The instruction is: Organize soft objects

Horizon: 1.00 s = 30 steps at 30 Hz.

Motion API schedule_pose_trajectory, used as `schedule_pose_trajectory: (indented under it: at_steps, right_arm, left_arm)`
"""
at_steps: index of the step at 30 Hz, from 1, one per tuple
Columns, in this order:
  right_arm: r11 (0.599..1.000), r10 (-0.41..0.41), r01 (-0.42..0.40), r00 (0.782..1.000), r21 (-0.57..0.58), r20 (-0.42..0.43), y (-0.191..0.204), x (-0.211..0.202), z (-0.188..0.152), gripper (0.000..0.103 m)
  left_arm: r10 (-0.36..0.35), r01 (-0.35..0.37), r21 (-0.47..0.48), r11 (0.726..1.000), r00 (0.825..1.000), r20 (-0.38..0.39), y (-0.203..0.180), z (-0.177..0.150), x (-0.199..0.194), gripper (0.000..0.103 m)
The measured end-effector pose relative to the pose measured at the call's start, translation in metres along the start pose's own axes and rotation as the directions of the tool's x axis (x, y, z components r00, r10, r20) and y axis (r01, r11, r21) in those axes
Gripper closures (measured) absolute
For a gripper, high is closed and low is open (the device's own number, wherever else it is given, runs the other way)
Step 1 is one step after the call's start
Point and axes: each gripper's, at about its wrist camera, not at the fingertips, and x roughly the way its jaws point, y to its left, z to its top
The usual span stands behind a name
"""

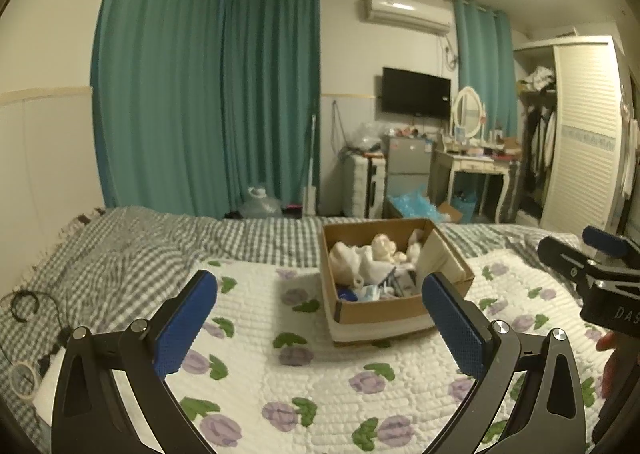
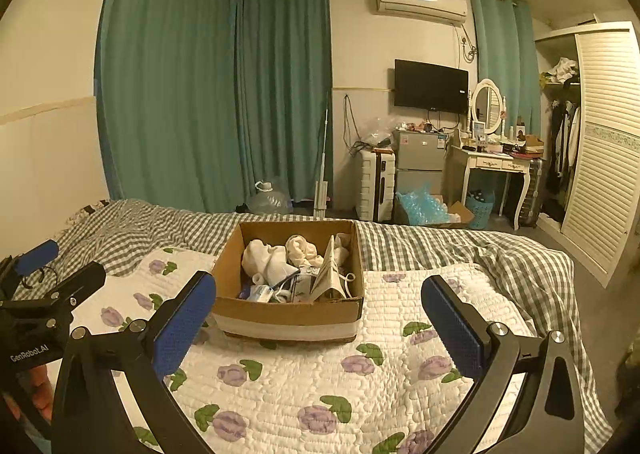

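An open cardboard box [image 1: 384, 314] [image 2: 288, 310] sits on the white floral quilt [image 1: 304, 382] [image 2: 320, 382]. It holds cream soft toys or cloths [image 1: 372, 254] [image 2: 280, 254], a folded paper piece [image 2: 330, 274] and small items. My left gripper [image 1: 320, 318] is open and empty, held above the quilt short of the box. My right gripper [image 2: 318, 318] is open and empty, also short of the box. The right gripper shows at the right edge of the left wrist view [image 1: 588, 258]; the left one shows at the left edge of the right wrist view [image 2: 48, 274].
A grey checked blanket [image 1: 132, 250] [image 2: 500, 254] lies across the far side of the bed. A cable and a tape roll [image 1: 22, 378] lie at the left. Beyond the bed are teal curtains, a small fridge [image 2: 420, 162], a dressing table [image 2: 496, 166] and a wardrobe [image 2: 600, 142].
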Motion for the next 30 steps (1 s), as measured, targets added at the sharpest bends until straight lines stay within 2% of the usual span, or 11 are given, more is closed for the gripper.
schedule_pose_trajectory:
  at_steps: [17, 30]
  right_arm:
    - [1.000, 0.002, -0.002, 1.000, 0.000, 0.001, 0.0038, -0.0020, 0.0001, 0.000]
    - [1.000, -0.006, 0.006, 1.000, 0.005, 0.006, 0.0032, -0.0037, 0.0006, 0.000]
  left_arm:
    - [-0.030, 0.030, -0.003, 1.000, 0.999, -0.020, -0.0024, 0.0002, -0.0004, 0.000]
    - [-0.023, 0.023, -0.008, 1.000, 0.999, -0.024, -0.0021, 0.0005, 0.0000, 0.000]
